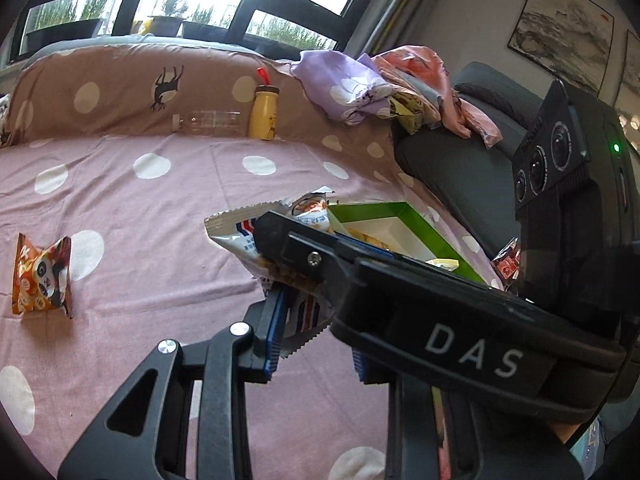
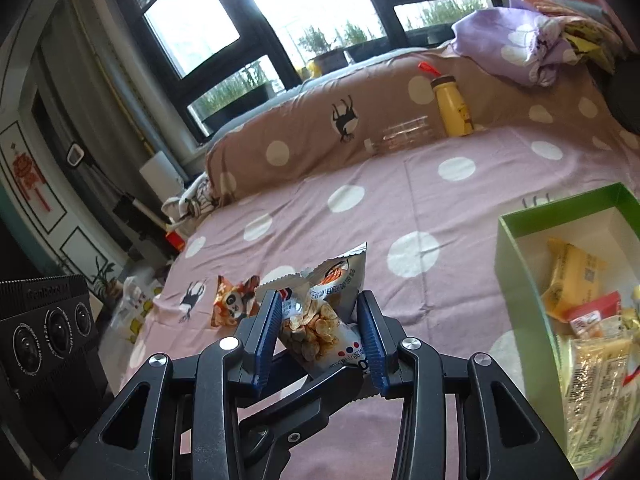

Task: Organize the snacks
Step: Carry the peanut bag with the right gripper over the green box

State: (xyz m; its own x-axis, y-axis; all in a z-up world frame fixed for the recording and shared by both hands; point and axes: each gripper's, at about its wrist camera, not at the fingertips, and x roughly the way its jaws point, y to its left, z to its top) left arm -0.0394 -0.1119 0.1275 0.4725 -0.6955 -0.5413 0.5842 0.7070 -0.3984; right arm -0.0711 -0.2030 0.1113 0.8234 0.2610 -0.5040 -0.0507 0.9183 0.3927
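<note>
A silver snack packet (image 2: 320, 320) with a clear window of nuts is held above the pink dotted bedsheet (image 2: 400, 208). My right gripper (image 2: 322, 334) is shut on it. In the left wrist view the same packet (image 1: 244, 240) sits between my left gripper's blue pads (image 1: 316, 328), with the right gripper's black body crossing in front; the left jaws also close on it. A green box (image 2: 516, 280) with white inside holds several snack packets at the right. An orange panda packet (image 1: 42, 276) lies on the sheet to the left, also in the right wrist view (image 2: 234, 306).
A yellow bottle (image 1: 264, 112) and a clear plastic bottle (image 1: 208, 122) lie against the brown dotted bolster (image 1: 120, 96). Crumpled purple and pink cloths (image 1: 356, 84) sit on a dark sofa arm (image 1: 460, 168) at the right. Windows stand behind.
</note>
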